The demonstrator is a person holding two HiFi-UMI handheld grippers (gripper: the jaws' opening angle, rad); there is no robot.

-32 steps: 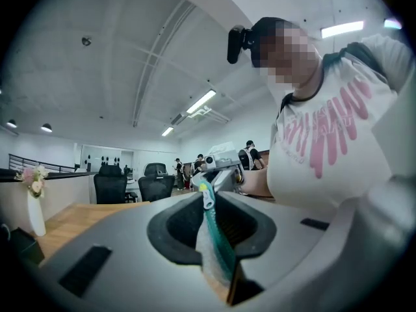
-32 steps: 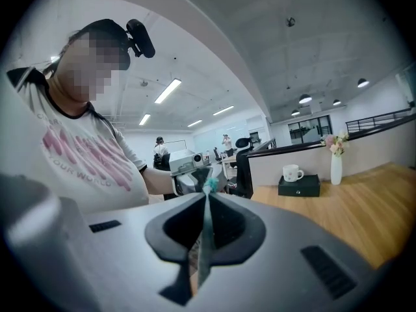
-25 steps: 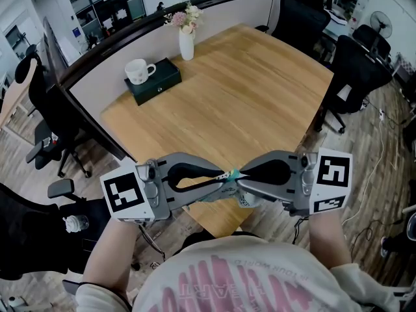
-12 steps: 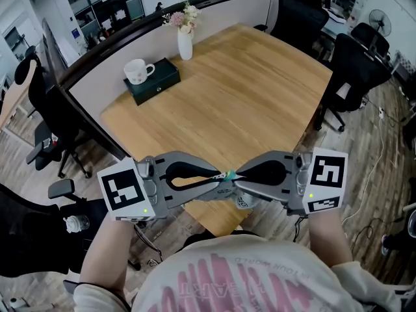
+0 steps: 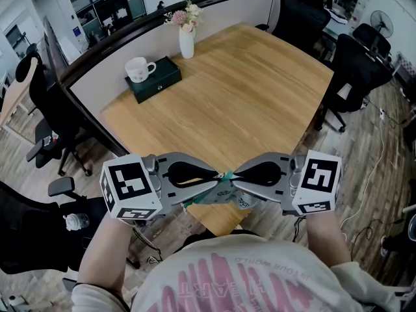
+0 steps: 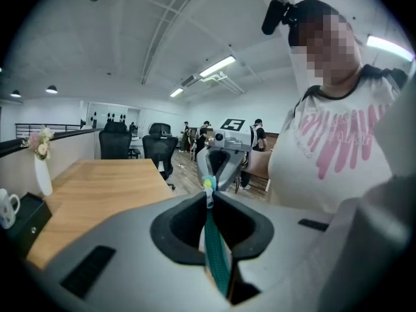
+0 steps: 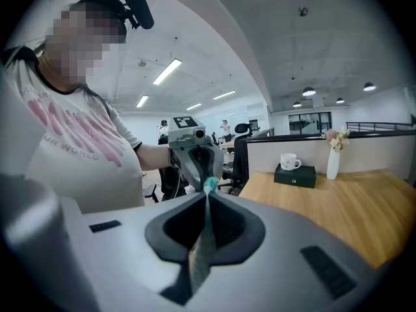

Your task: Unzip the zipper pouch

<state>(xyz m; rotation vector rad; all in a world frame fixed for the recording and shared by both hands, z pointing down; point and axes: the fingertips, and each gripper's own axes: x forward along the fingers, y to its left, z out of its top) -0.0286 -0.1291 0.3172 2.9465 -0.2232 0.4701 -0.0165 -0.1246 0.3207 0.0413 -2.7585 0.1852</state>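
Closest in, just off the near corner of the table [image 5: 260, 96] and touching no surface: zipper pouch [image 5: 209, 199], pinched from both sides and hanging in the air. Left tongs [image 5: 218, 176] clenched on its teal zipper tape, seen edge-on between the jaws in the left gripper view. Right tongs [image 5: 236, 173] clamped tight on a thin grey fold of the same pouch, with a small teal tab [image 7: 210, 186] at the tips. Probably the slider or its pull, though too small to be sure. Tip to tip, nearly touching.

Since a second ago: both marker cubes [image 5: 130, 186] rolled over, now showing two faces each instead of one flat face. Left hand sunk a little. More of the pouch dangling into sight beneath the tips. No gap opened between the tips, so apparently no teeth parted yet. Judged as lining up rather than pulling, with the unzipping itself yet to begin.

Farther off on the table, well apart from all this: white mug [image 5: 138, 71] on a dark green box [image 5: 162, 78], then a white vase [image 5: 187, 45] of flowers at the far edge. Beyond, black office chairs [image 5: 300, 15].
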